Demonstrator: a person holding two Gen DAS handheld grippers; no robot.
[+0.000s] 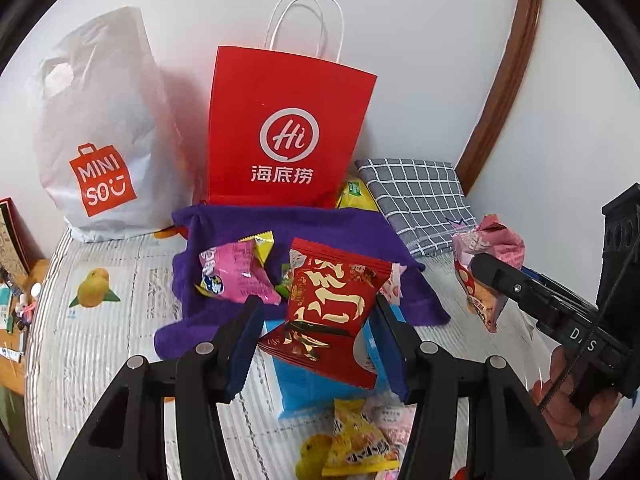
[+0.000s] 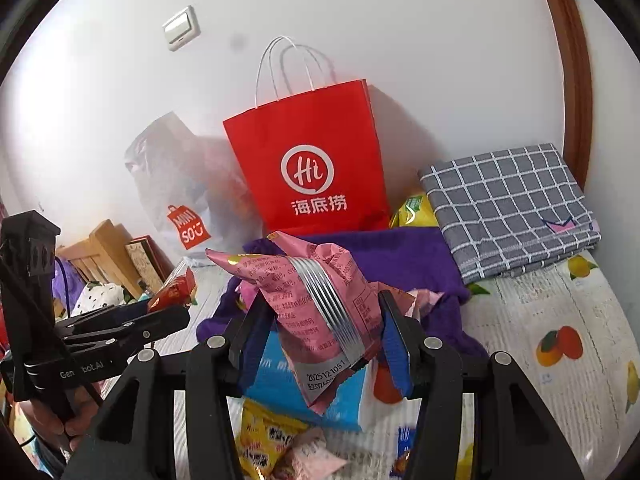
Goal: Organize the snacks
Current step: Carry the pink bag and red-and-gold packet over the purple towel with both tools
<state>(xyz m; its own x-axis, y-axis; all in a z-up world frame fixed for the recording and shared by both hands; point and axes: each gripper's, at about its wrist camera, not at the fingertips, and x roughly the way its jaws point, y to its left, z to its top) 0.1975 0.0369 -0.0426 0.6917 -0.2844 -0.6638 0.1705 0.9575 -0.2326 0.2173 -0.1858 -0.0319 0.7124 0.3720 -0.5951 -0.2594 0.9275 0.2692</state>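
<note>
Here the bed [image 2: 560, 312], spread with a fruit-print sheet, carries everything: a white plastic shopping bag [image 1: 104, 128] and an upright red paper bag [image 1: 288, 128] stand against the wall, a folded grey checked cloth [image 2: 508, 208] lies to the right, and a purple towel [image 1: 328, 228] is spread in front of the red bag with a few loose snacks on it. Smaller still, a blue box [image 2: 280, 384] lies under both grippers, with yellow packets near it. The left gripper [image 1: 320, 336] has its fingers clamped on a red snack packet [image 1: 332, 304], held clear above the towel; the right gripper [image 2: 324, 336] is likewise clamped on a pink snack packet [image 2: 320, 300], lifted over the blue box. The step in hand looks like carrying, both packets picked and in the air. The next move probably calls for bringing each over its destination, likely the red bag's open mouth or the towel, lowering, then letting the fingers part.
</note>
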